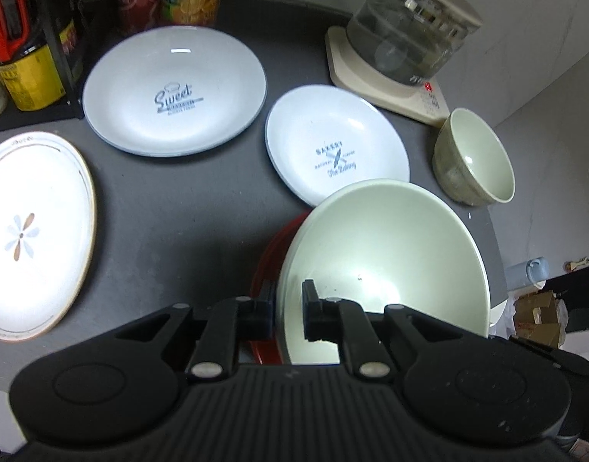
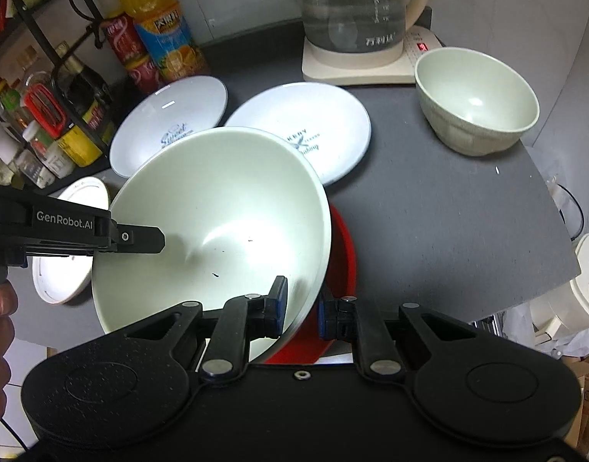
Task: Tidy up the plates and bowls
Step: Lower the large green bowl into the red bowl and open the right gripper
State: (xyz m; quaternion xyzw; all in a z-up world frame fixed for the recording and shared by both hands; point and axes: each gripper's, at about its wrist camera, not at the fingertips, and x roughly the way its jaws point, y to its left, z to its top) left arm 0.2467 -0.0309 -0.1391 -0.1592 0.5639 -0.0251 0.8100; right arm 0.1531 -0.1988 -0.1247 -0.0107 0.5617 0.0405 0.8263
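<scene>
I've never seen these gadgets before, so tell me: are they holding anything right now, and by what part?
Both hold the big pale green bowl by its rim: the left gripper on one side, the right gripper on the other, tilted above a red dish.

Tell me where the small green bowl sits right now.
The small green bowl stands on the counter's far right in the right wrist view, just right of the kettle base and apart from the bakery plate.
</scene>
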